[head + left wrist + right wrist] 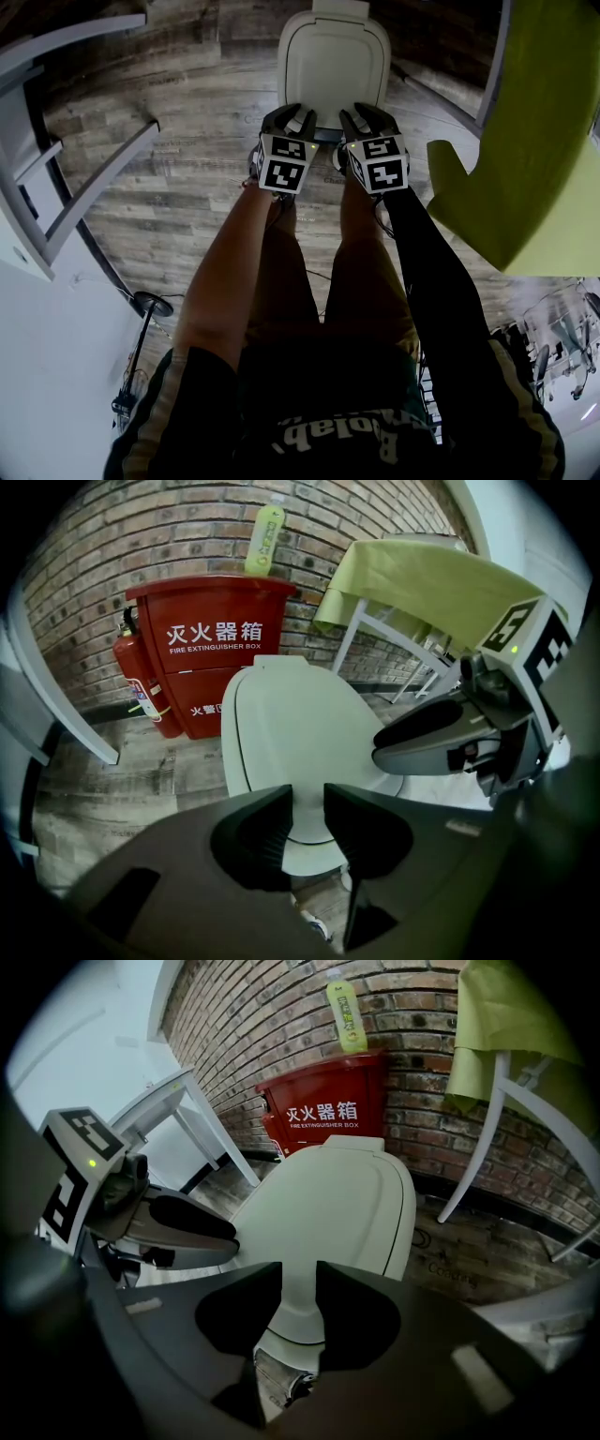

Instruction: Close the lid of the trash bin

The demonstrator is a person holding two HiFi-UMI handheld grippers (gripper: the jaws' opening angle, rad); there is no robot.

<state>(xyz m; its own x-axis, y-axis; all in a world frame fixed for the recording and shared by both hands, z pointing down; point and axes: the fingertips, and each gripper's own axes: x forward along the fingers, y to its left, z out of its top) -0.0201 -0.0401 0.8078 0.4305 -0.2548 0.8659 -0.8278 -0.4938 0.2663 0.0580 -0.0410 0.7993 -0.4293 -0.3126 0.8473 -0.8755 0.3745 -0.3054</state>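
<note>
**Both grippers at front edge of bin lid, jaws released**

The white plastic trash bin lid (334, 56) lies flat and looks closed. It sits on the grey wood-plank floor (187, 187), straight ahead of the person's legs (281, 281). The left gripper (295, 116) and right gripper (364, 114) hover side by side, close together, at the lid's near edge, both pointing steeply down. Each gripper's own view shows its jaws apart with a clear gap. The lid's front lip shows through the gap beyond the tips, the pads press on nothing, and both claws are empty. Whether the tips touch the lid can't be told.

Surroundings:
- A red plastic fire extinguisher box (211, 639) stands just behind the bin against the red brick wall (187, 527).
- A yellow-green drink bottle (265, 536) stands upright on top of the box.
- A red fire extinguisher cylinder (141, 682) stands at the box's left side.
- A table with a lime-green cloth (534, 141) is to the right of the bin.
- A white metal table frame (66, 197) is to the left.

Nothing lies between the grippers and the lid.
</note>
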